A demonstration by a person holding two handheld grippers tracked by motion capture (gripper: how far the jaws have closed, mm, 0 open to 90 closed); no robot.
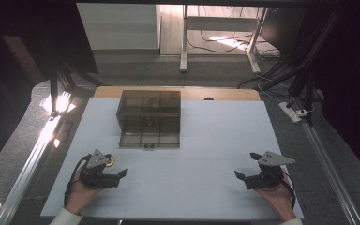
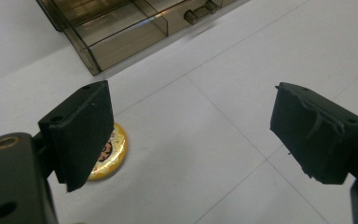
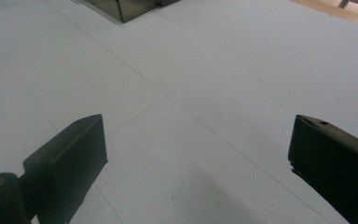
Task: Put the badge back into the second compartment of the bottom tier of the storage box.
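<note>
Left gripper view: gold disc [image 2: 108, 154], markings unreadable.

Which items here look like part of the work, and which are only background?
Part of the work:
- gold disc beside the left gripper, jaws open
- smoky drawer box, lower drawer pulled out
- right gripper, jaws open, nothing between them

Just lying about:
- power strip on the floor
- desk frame behind the table
</note>
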